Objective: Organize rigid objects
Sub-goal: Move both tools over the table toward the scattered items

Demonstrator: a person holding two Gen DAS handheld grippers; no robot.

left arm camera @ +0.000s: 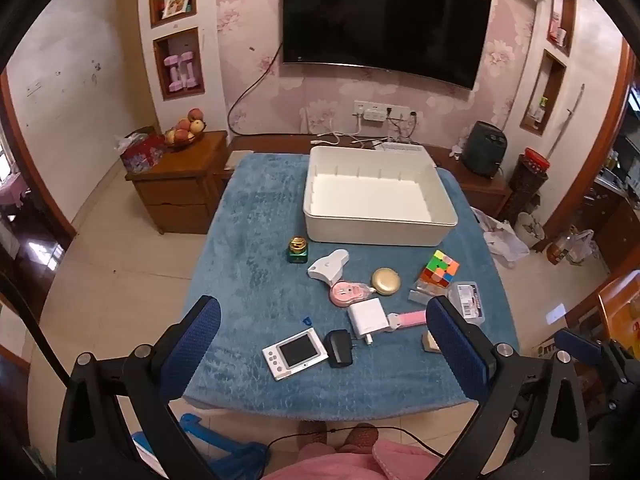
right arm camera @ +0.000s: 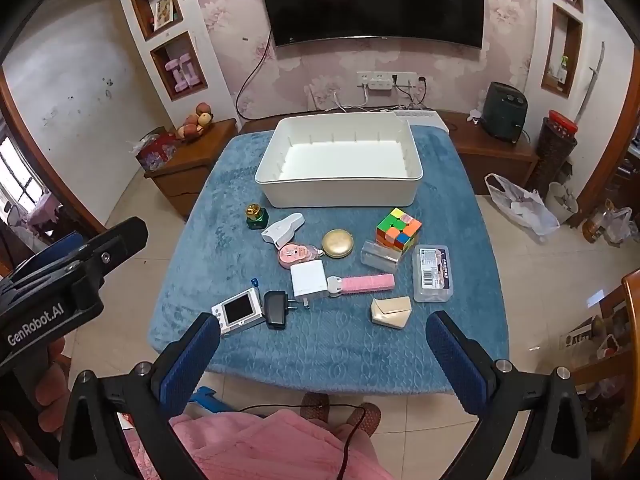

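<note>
Right wrist: claw (right arm camera: pixel 323 354) agape, empty

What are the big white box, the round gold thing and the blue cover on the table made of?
The white box looks like hard plastic with a smooth matte finish: its walls are thin and moulded with little ribs inside. The round gold thing looks like metal or metal-coated plastic, since it has a soft brassy sheen. The blue cover is plush fabric, fuzzy with a pressed pattern.

A home living room. A wall-mounted television (left arm camera: pixel 384 24) hangs on pink floral wallpaper (left arm camera: pixel 248 20), flanked by recessed wall niches (left arm camera: pixel 178 62). A fruit bowl (left arm camera: pixel 185 132) rests on a wooden cabinet (left arm camera: pixel 180 188) over tiled floor (left arm camera: pixel 120 264).
</note>
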